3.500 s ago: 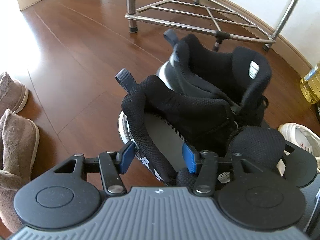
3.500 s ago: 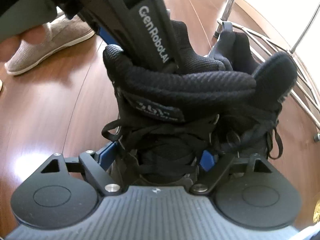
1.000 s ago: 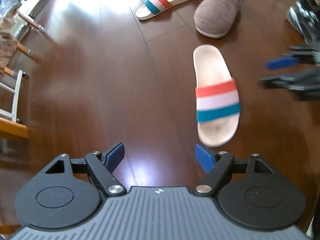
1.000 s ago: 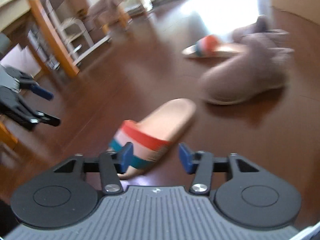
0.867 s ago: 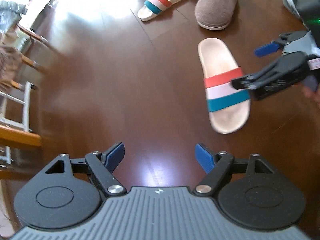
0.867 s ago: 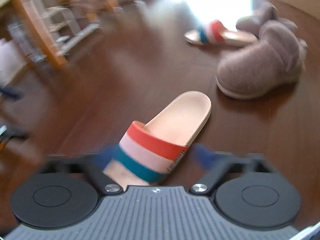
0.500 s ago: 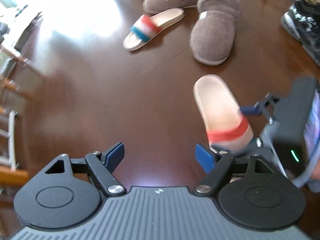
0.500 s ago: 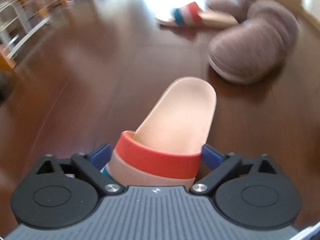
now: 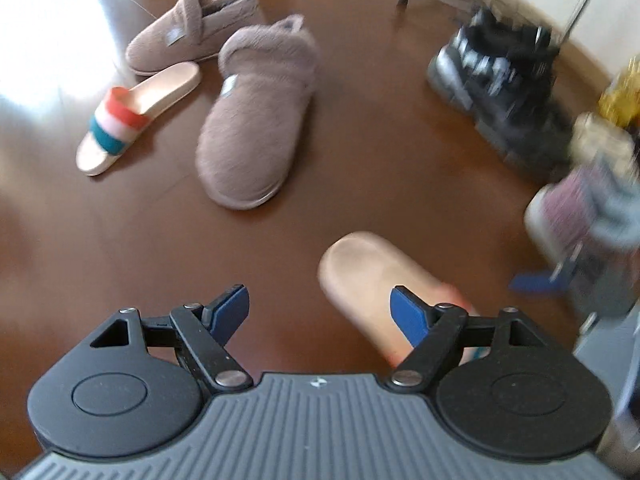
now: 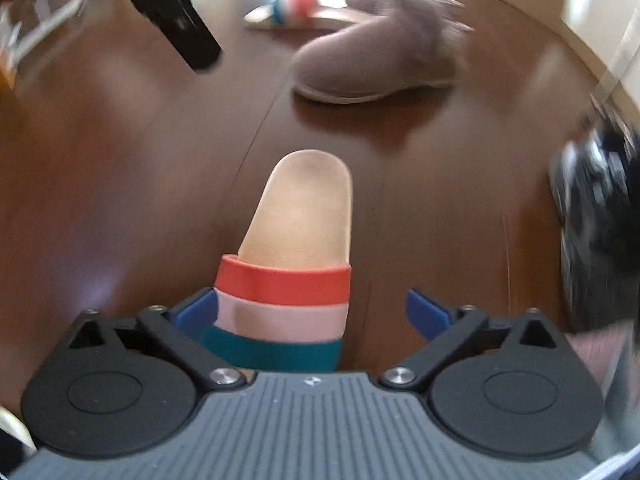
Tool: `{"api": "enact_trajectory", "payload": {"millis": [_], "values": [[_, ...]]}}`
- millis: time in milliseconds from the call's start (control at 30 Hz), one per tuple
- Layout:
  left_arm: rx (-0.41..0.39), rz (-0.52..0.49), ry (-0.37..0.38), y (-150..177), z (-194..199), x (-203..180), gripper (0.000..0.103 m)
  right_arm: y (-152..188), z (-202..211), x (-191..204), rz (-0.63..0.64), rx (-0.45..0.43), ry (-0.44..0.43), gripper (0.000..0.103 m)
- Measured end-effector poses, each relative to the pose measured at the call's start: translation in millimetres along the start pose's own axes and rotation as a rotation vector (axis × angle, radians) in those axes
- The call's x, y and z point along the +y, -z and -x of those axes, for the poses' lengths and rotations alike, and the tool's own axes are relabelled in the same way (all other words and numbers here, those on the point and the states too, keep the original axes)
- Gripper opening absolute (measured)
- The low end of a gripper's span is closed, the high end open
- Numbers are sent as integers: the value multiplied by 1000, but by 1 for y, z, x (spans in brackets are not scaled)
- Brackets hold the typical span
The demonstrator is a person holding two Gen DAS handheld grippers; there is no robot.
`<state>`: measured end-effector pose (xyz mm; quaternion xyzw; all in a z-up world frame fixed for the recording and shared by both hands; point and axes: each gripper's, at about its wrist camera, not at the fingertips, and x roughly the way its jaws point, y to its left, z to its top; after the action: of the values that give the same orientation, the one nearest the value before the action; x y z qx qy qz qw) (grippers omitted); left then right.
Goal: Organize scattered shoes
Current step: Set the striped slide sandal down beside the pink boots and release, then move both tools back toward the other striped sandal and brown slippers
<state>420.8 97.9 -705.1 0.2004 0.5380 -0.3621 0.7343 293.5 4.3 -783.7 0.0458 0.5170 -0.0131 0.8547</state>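
My right gripper [image 10: 312, 314] is wide open round the near striped slide [image 10: 294, 256]; left pad touching, right pad apart. Left gripper [image 9: 320, 312] open, empty. Risk imo: closing off-centre shoves the slide sideways on the slick wood floor [image 10: 100, 160].
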Motion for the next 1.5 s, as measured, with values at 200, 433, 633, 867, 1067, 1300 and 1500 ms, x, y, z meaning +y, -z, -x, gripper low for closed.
{"api": "enact_trajectory", "payload": {"millis": [200,433,633,867,1067,1300,1500], "values": [[-48,7,-44,9,12,0,79,14,-60,31,19,-24,95,101],[5,15,-168,33,28,21,79,43,-60,27,61,-27,112,89],[12,-31,-162,39,34,11,79,100,-4,-15,42,-33,197,89],[48,-141,-161,34,14,-20,79,145,32,-43,41,-16,264,89],[41,-237,-131,29,0,-52,79,156,41,-53,15,-11,286,90],[61,-237,-155,20,-14,-59,80,148,52,-58,3,3,244,98],[-13,-218,-283,-2,11,-45,79,117,107,-80,-39,-151,217,80]]}}
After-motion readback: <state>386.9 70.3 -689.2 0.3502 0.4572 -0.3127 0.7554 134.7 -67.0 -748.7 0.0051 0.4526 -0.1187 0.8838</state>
